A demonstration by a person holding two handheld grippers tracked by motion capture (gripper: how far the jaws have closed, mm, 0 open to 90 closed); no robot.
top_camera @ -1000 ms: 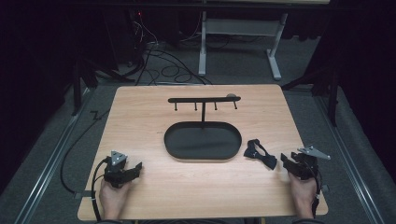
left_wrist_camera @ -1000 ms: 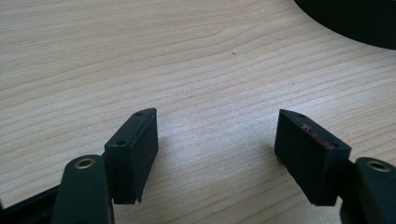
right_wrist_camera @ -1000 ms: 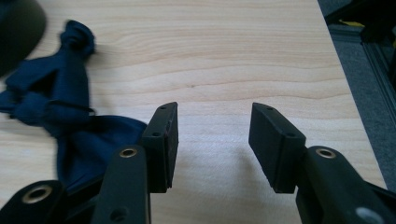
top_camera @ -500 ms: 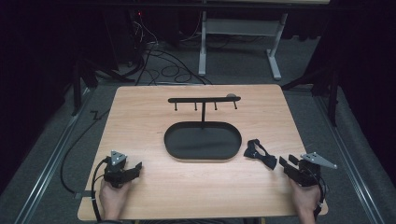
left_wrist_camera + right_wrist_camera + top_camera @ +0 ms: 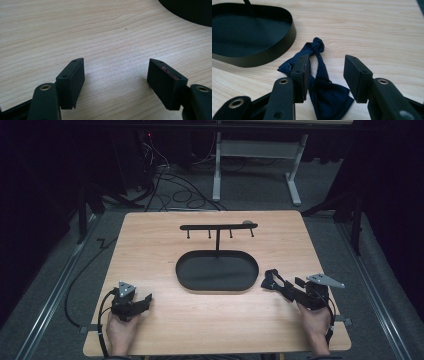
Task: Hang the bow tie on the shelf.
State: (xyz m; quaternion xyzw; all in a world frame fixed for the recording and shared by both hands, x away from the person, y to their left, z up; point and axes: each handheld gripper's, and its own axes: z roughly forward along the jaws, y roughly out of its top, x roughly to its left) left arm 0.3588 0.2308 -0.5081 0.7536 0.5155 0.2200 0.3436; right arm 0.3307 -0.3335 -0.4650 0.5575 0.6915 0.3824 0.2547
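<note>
Item: dark blue knotted cloth (image 5: 322, 82), lower centre of frame, on tabletop (image 5: 372, 32) beside black tray (image 5: 249, 37). Soft, light, limp. My right gripper (image 5: 325, 72) gapes wide astride it; grasp below the knot.

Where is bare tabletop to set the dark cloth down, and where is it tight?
Free: the wood between the left gripper and the oval tray, the near edge between both hands, and the left side beside the hook rack. Tight: the strip between the tray's right end and the right gripper, where the knotted cloth lies between its open jaws.
</note>
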